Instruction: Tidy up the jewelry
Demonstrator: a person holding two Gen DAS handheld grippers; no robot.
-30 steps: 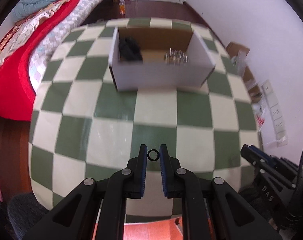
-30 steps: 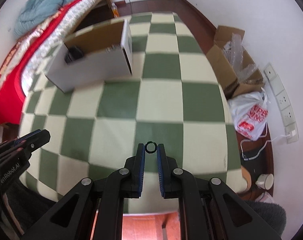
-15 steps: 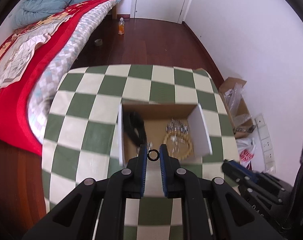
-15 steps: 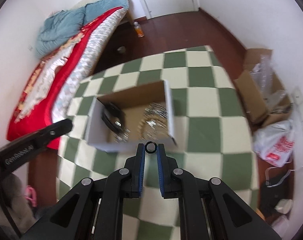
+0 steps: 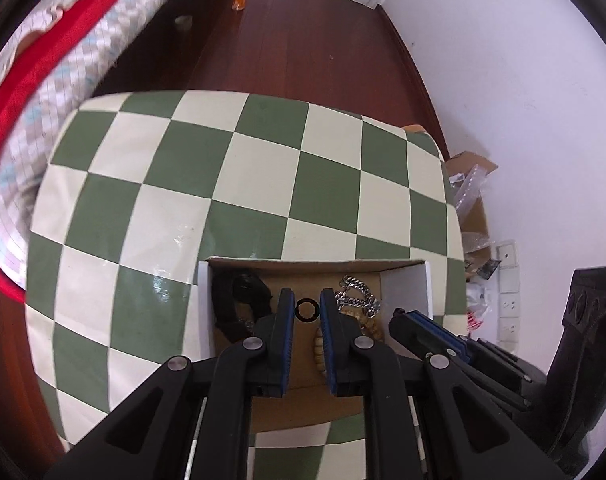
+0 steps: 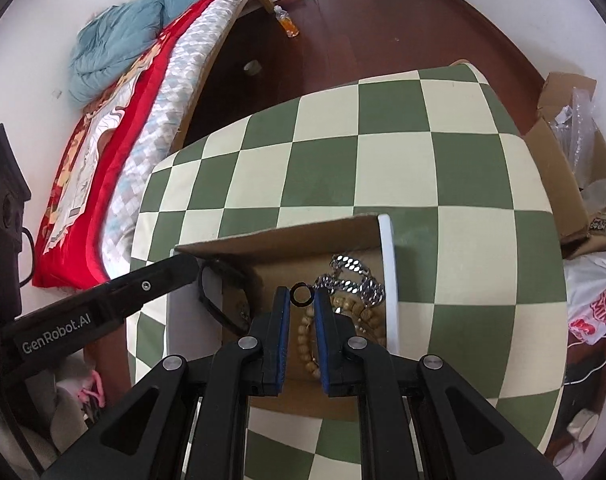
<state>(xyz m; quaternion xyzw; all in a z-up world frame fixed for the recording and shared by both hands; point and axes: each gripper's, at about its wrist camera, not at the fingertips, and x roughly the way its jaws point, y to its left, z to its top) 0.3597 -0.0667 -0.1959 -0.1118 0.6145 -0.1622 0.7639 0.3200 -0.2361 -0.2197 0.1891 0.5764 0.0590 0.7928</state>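
Item 1, left gripper (image 5: pixel 307 309): we record the two blue-padded fingers (image 5: pixel 286 322) drawn close together, pinching a small black ring (image 5: pixel 306 309) between their tips. The ring stands edge-on to the pads, touched on both sides, and hangs above the open box.

Item 2, right gripper (image 6: pixel 301 295): we record the same stance, fingers (image 6: pixel 281 320) narrowly parted and clamped on a second black ring (image 6: pixel 301 294) at the very tips. It too sits over the box interior.

Item 3, cardboard box (image 5: pixel 407 284): white outside, brown inside, open at the top, directly beneath and ahead of both tools. We see it resting on the green-and-cream checked table (image 5: pixel 231 184).

Item 4, box contents. Just right of the left gripper's tips lies a silver chain (image 5: pixel 357 298); in the right wrist view the same chain (image 6: pixel 353 276) lies just ahead and right of the right tips. A string of wooden beads (image 6: pixel 309 344) shows under and between the right gripper's fingers. A black band (image 5: pixel 239 300), coiled, lies to the left of the left gripper's tips against the box's left wall.

Item 5, mutual position: we note the right gripper entering the left view at lower right (image 5: pixel 427 330), and the left gripper's arm crossing the right view at left, its end over the box's left edge.
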